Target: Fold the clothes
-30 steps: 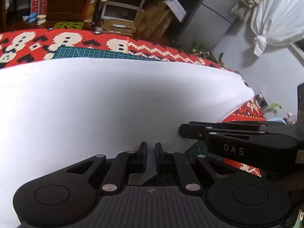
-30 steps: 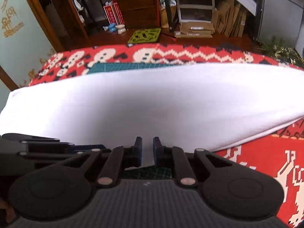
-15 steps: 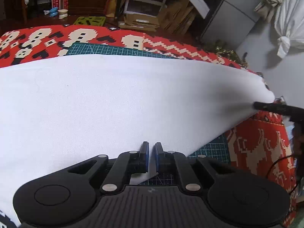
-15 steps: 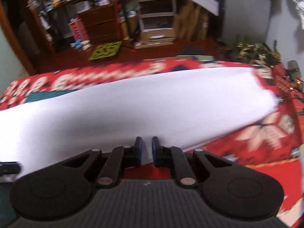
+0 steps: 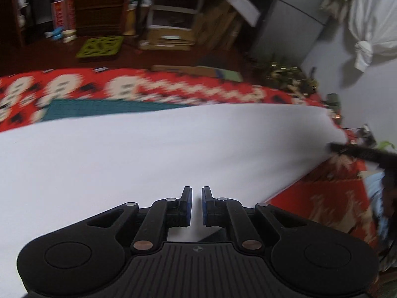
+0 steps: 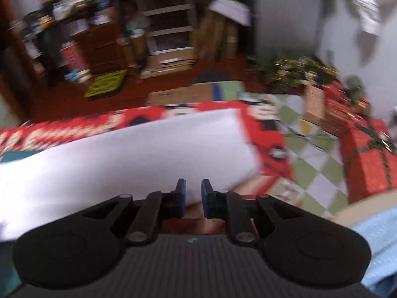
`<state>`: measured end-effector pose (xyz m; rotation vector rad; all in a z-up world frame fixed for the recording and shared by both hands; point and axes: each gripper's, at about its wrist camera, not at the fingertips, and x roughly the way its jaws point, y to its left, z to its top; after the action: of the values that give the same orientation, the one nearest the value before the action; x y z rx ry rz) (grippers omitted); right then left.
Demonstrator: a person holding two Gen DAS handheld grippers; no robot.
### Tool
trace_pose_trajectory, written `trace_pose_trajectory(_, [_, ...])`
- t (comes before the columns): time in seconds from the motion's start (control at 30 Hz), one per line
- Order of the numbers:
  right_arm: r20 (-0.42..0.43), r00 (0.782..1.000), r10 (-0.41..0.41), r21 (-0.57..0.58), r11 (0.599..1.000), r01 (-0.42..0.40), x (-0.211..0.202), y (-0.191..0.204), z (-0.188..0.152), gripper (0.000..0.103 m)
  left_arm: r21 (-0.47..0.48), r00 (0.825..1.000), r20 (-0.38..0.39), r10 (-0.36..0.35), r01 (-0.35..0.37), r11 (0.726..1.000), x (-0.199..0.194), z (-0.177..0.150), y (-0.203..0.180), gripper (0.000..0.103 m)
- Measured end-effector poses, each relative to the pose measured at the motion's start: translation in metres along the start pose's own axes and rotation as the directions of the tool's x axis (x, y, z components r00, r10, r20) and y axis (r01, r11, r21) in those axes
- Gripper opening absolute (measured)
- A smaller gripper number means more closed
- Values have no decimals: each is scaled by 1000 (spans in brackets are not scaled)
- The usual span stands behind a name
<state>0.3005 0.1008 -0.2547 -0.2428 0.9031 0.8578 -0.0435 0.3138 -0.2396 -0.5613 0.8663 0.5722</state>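
A plain white garment [image 5: 148,154] is stretched wide over the red patterned table cover [image 5: 173,89]. My left gripper [image 5: 196,193] is shut on its near edge, and white cloth runs down between the blue pads. Far right in the left wrist view, my right gripper [image 5: 333,147] pinches the garment's right corner and holds it taut. In the blurred right wrist view, the right gripper [image 6: 193,188] has the garment [image 6: 124,159] edge between its pads, and the cloth's right end lies just ahead.
A green cutting mat [image 5: 99,108] shows beyond the garment at the left. To the right are a red gift box [image 6: 367,154], a checkered surface [image 6: 310,154] and a light blue cloth [image 6: 382,243]. Shelves, boxes and a green tray clutter the floor behind the table.
The two grippers, close together a second ago, have drawn apart. The right one has swung out to the garment's right end, and the cloth is now spread taut between them.
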Motion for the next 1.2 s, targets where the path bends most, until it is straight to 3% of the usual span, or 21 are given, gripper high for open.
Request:
trace_pose_trajectory(0.17, [-46, 993, 106, -70, 992, -109, 28, 41, 0, 16, 35, 998, -9, -55, 55, 998, 39, 2, -39, 8])
trace_pose_trajectory(0.4, [-9, 1000, -21, -23, 1000, 20, 37, 1, 7, 16, 17, 997, -21, -71, 72, 997, 56, -2, -64, 8])
trace_pose_trajectory(0.5, [0, 997, -78, 11, 997, 78, 40, -29, 18, 11, 57, 994, -38, -107, 109, 992, 58, -2, -77, 9])
trace_pose_trajectory(0.6, [5, 992, -129, 46, 991, 129, 41, -46, 25, 12, 92, 989, -56, -138, 143, 985, 61, -2, -90, 9])
trace_pose_trajectory(0.7, [5, 986, -167, 98, 981, 166, 37, -58, 29, 27, 91, 985, -72, -157, 164, 982, 64, 0, -98, 9])
trace_pose_trajectory(0.93, [-30, 992, -121, 131, 984, 124, 47, -66, 23, 30, 94, 978, -93, -186, 194, 976, 69, 11, -106, 9])
trace_pose_trajectory(1.07, [0, 991, -130, 179, 975, 128, 52, -71, 21, 33, 95, 975, -122, -185, 197, 976, 72, 15, -109, 9])
trace_pose_trajectory(1.2, [11, 991, -131, 152, 980, 128, 54, -65, 21, 37, 121, 972, -137, -191, 208, 971, 73, 15, -116, 9])
